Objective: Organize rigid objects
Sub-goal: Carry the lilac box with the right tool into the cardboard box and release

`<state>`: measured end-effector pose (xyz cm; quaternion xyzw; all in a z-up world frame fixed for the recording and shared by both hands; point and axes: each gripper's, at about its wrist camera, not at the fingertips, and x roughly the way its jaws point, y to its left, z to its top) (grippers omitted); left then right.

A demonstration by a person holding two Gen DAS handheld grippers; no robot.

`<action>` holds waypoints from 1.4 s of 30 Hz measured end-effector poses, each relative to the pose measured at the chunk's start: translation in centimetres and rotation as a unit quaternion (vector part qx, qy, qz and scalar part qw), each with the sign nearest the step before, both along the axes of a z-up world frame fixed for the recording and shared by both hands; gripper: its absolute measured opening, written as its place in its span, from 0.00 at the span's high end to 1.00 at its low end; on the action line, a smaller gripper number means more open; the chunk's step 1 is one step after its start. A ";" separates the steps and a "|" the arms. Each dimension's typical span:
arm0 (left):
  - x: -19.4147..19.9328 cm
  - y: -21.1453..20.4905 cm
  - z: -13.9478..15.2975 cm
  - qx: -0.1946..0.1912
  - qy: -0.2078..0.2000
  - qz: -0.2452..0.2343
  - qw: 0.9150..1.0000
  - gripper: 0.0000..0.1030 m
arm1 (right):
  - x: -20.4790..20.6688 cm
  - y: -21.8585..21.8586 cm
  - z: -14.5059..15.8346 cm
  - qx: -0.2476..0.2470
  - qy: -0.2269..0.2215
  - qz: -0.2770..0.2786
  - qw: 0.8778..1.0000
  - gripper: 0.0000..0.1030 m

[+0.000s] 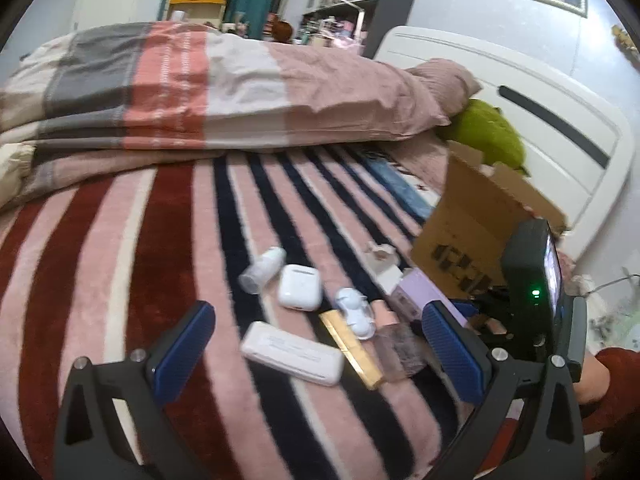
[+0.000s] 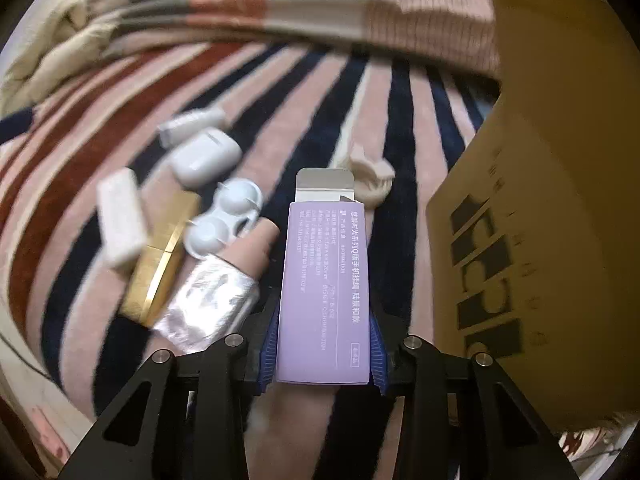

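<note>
- Lilac carton (image 2: 320, 288) sits clamped between the pads of the right gripper (image 2: 324, 344), low over the striped blanket (image 2: 340, 120) — the pick-up step, by my reading.
- Left gripper (image 1: 316, 356) hangs open and empty above the other small items.
- Next move, likely: carry it to the cardboard box (image 2: 540, 200) just beside — its inside is hidden.
</note>
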<state>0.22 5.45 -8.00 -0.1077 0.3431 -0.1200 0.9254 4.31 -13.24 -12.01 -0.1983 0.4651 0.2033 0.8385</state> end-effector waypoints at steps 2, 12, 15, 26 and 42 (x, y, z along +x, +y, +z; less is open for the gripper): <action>0.2 -0.3 0.5 -0.026 -0.002 -0.025 0.999 0.00 | -1.0 0.2 1.7 0.019 -0.009 0.020 1.000 0.68; 2.0 -1.4 6.0 -0.121 -0.002 -0.088 0.989 0.16 | -3.1 3.1 11.0 0.158 -0.007 0.166 0.973 0.68; 2.9 -2.8 8.2 -0.129 -0.006 -0.106 0.986 0.27 | -3.0 1.9 13.1 0.174 -0.024 0.180 0.968 0.68; 11.3 -14.5 12.1 -0.093 0.015 -0.173 0.980 0.56 | 3.5 -9.1 16.9 0.200 -0.032 0.108 0.973 0.68; 17.1 -23.2 8.7 -0.017 0.115 -0.189 0.975 0.29 | 9.9 -14.2 12.7 0.101 0.063 0.041 0.992 0.67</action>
